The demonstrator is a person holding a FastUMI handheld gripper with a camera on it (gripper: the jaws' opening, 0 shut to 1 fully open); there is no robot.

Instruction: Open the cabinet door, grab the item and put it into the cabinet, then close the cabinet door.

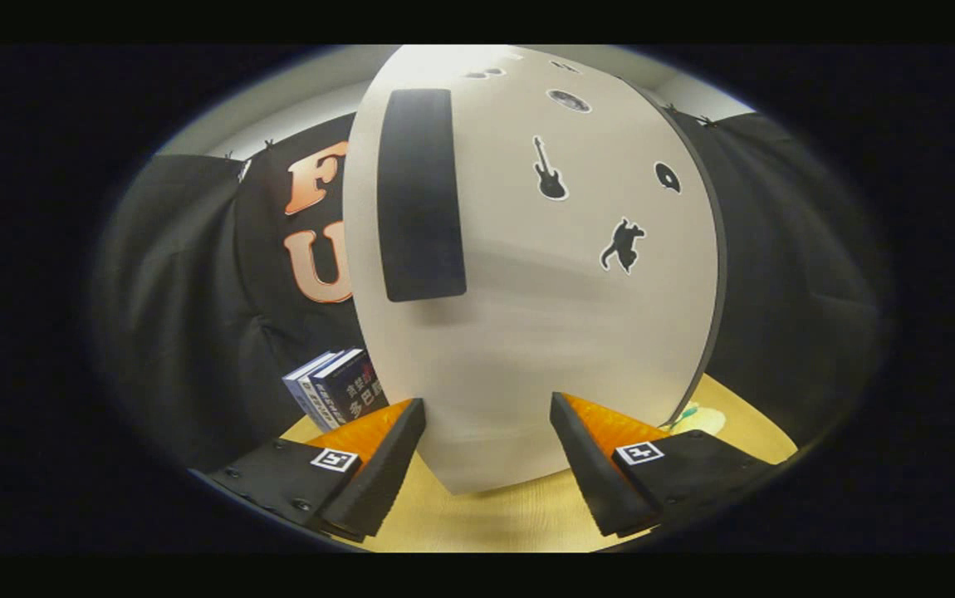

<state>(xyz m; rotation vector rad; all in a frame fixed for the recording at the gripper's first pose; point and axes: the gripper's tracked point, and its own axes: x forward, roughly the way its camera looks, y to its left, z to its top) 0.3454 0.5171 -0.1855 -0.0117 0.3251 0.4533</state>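
A white cabinet [527, 332] stands close ahead of my gripper [487, 411], its door shut. A tall black handle strip [419, 195] runs down the door's left side, above and a little left of the fingers. Small black stickers, among them a guitar [550, 170] and a cat [623, 246], dot the door's right half. My fingers stand wide apart with nothing between them, their tips just short of the door's lower part. Dark blue books [336, 390] stand upright to the left of the cabinet, just beyond the left finger.
The cabinet and the books rest on a yellow wooden tabletop [486, 519]. Black cloth walls hang behind and on both sides. A pale patterned patch [702, 418] lies on the table by the cabinet's right foot.
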